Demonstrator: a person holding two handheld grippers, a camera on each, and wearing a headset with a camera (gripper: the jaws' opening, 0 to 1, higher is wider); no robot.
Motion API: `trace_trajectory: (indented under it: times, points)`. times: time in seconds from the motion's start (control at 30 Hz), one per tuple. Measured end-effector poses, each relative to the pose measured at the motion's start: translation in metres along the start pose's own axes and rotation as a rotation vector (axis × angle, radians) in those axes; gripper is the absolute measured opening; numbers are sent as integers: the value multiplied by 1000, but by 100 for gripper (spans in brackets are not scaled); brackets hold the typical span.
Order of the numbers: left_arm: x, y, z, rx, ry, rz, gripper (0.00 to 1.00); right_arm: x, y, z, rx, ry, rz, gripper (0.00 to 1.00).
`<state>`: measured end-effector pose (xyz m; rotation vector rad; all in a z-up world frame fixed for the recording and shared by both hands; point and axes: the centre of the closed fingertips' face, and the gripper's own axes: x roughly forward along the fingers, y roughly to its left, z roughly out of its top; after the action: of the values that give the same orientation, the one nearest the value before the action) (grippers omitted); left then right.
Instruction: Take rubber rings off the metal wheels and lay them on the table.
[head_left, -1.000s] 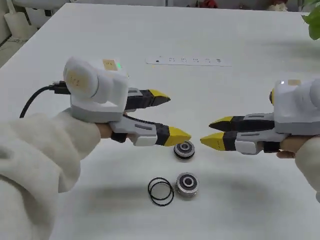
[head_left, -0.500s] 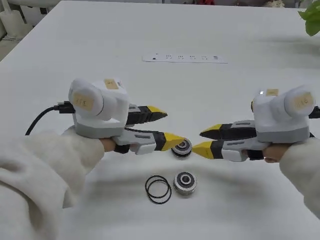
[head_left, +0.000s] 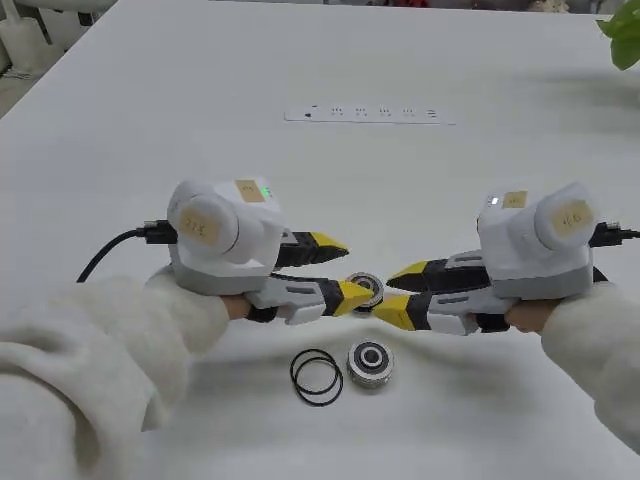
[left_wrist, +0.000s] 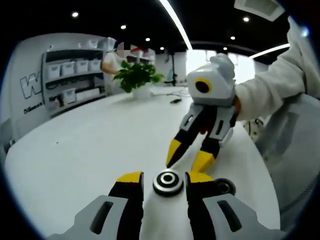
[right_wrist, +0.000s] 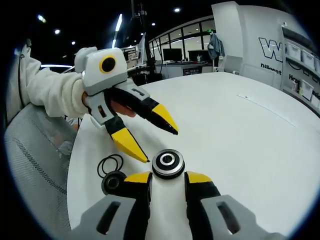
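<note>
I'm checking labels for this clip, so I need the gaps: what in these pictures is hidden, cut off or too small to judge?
Far wheel, head view: both sides covered by the left gripper and right gripper tips; contact unclear.
Near wheel, left gripper view: partly behind that gripper's jaw.
Plant, head view: cut off by the edge.
Power strip, head view: markings too small.

Left gripper (head_left: 357, 268) and right gripper (head_left: 383, 289): white and grey bodies, black jaws tipped yellow, tan stickers on top, small green light on the left one. Far wheel (head_left: 366, 287) and near wheel (head_left: 370, 362): silver metal banded with black; rings (head_left: 317, 378) plain black. Table (head_left: 200, 120) white, strip (head_left: 368, 115) white with dark dots, cable (head_left: 110, 255) black, sleeves (head_left: 90, 350) cream, plant (head_left: 622, 40) green.
</note>
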<state>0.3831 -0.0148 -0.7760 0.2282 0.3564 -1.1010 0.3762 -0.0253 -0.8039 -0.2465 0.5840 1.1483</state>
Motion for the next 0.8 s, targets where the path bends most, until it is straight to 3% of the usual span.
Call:
trace_trajectory:
  times: [0.1, 0.57, 0.8]
  points:
    - [2, 2, -7, 11, 26, 12, 30, 2, 1, -1, -2, 6, 3, 22]
    - [11, -8, -11, 1, 32, -14, 22, 4, 0, -3, 13, 14, -8, 18]
    - [12, -5, -11, -8, 35, 5, 18, 5, 0, -2, 17, 14, -7, 21]
